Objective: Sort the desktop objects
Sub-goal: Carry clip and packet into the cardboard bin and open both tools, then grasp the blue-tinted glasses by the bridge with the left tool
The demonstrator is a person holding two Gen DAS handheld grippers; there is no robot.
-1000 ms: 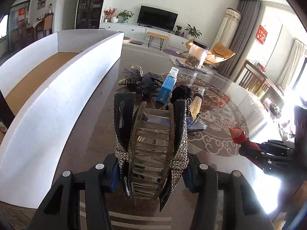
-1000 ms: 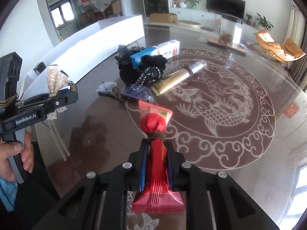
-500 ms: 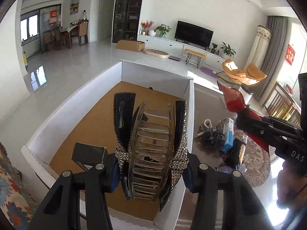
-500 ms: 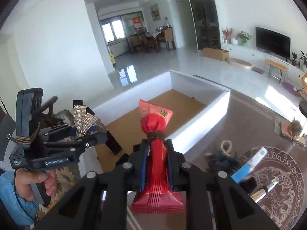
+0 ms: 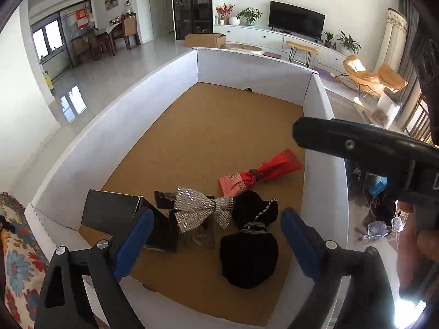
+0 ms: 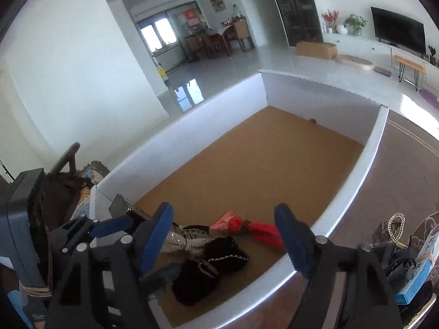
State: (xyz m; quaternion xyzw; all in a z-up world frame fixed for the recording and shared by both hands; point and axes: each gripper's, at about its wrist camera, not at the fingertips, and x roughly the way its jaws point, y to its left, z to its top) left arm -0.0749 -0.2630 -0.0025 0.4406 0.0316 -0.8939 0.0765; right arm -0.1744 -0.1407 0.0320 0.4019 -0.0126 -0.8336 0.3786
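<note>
I look down into a white-walled box [image 5: 115, 126] with a brown cardboard floor. On that floor lie a rhinestone bow hair clip [image 5: 203, 212], a red packet [image 5: 260, 174], a black velvet bow [image 5: 249, 244] and a black carton [image 5: 109, 213]. My left gripper [image 5: 216, 244] hovers above the clip, its jaws opening with nothing between the blue pads. My right gripper [image 6: 223, 237] hangs over the box's near corner, its jaws also opening and empty. The red packet [image 6: 247, 226] lies on the floor beneath it, beside the clip [image 6: 186, 241].
On the dark patterned table right of the box wall [image 6: 356, 164] lie a pearl strand [image 6: 396, 224], a blue-and-white carton [image 6: 417, 277] and dark hair accessories. A floral cushion [image 5: 16, 246] lies left of the box. The box's far half holds nothing.
Both grippers swung from the table to above the box and opened. The rhinestone clip has left the left gripper and the red packet the right; both now lie on the box floor.
</note>
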